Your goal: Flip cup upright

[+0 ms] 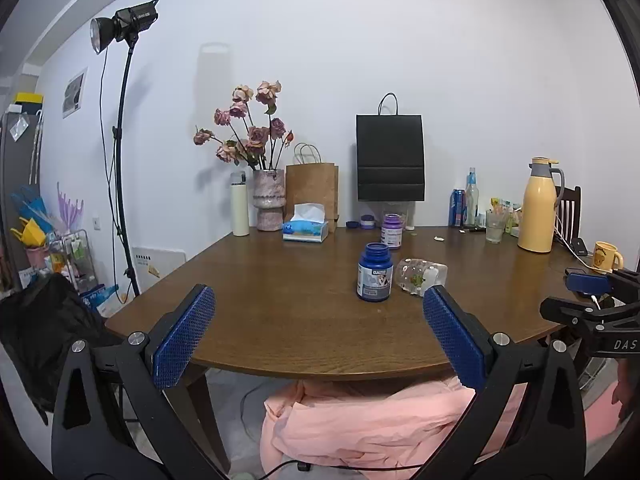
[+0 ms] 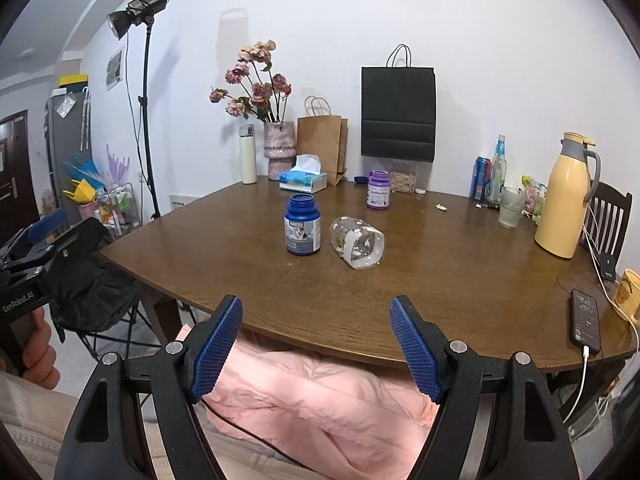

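Note:
A clear plastic cup point(image 2: 357, 242) with a white band lies on its side on the brown table point(image 2: 440, 280), mouth toward the near right. It also shows in the left wrist view point(image 1: 420, 276). My right gripper point(image 2: 316, 344) is open and empty at the table's near edge, well short of the cup. My left gripper point(image 1: 319, 334) is open and empty, also at the near edge. The right gripper point(image 1: 588, 292) shows at the right of the left wrist view, and the left gripper point(image 2: 36, 240) at the left of the right wrist view.
A blue jar point(image 2: 302, 230) stands just left of the cup, a purple jar point(image 2: 378, 190) behind. A tissue box point(image 2: 303, 178), vase point(image 2: 279, 150), paper bags, bottles, a glass point(image 2: 511, 207), yellow thermos point(image 2: 564, 196), phone point(image 2: 586, 326) and yellow mug point(image 2: 629, 292) line the back and right.

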`<control>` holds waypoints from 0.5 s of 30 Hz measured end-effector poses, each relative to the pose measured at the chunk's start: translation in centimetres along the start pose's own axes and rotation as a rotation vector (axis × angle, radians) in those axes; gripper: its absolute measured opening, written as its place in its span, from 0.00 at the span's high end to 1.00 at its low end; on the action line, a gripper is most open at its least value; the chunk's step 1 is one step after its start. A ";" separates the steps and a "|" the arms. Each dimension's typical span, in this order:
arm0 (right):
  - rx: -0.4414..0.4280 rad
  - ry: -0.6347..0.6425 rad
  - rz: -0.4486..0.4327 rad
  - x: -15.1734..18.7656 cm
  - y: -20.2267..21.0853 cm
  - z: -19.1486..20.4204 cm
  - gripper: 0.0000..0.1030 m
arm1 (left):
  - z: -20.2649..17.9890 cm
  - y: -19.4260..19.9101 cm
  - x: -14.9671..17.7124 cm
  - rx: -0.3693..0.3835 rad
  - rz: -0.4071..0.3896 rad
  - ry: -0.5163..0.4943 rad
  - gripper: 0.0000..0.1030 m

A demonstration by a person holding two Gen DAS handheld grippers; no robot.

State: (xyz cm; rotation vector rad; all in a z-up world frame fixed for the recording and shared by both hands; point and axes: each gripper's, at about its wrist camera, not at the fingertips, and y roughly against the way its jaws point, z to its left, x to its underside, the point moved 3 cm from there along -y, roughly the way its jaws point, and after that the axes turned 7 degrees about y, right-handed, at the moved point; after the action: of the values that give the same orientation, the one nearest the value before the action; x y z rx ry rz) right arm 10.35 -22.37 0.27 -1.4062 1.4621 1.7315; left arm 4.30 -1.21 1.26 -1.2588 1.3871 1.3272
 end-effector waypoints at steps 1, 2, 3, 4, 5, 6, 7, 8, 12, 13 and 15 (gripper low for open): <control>0.000 -0.001 -0.005 0.0 0.1 0.0 0.21 | 0.0 0.0 0.0 0.001 -0.002 -0.001 0.00; 0.000 -0.003 -0.006 0.0 0.1 0.0 0.21 | 0.0 0.0 0.0 0.002 -0.003 -0.002 0.00; 0.001 -0.004 -0.006 0.0 0.1 0.0 0.21 | 0.0 0.0 0.0 0.003 -0.003 -0.003 0.00; 0.000 -0.004 -0.004 0.0 0.0 -0.1 0.21 | 0.0 0.0 0.0 0.004 -0.003 -0.003 0.00; 0.000 -0.005 -0.003 0.0 0.0 -0.1 0.21 | 0.0 0.0 0.0 0.003 -0.004 -0.003 0.00; -0.001 -0.006 -0.002 0.0 -0.1 -0.2 0.21 | 0.0 0.0 0.0 0.004 -0.004 -0.003 0.00; -0.002 -0.004 -0.002 0.0 -0.1 -0.2 0.21 | 0.0 0.0 0.0 0.004 -0.003 -0.003 0.00; -0.002 -0.004 -0.001 0.0 -0.1 -0.2 0.21 | 0.0 0.0 0.0 0.003 -0.003 -0.002 0.00; -0.002 -0.004 0.000 0.1 -0.2 -0.2 0.21 | 0.1 0.1 0.0 0.002 -0.003 -0.001 0.00; -0.001 -0.004 -0.001 0.1 -0.1 -0.1 0.21 | 0.1 0.0 0.0 0.004 -0.002 -0.002 0.00; -0.002 -0.003 -0.003 0.1 -0.1 -0.1 0.21 | 0.0 0.0 0.0 0.002 -0.002 -0.001 0.00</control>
State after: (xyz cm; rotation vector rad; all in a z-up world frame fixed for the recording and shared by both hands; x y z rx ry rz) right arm 10.44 -22.42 0.11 -1.4051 1.4568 1.7331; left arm 4.27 -1.16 1.28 -1.2574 1.3856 1.3241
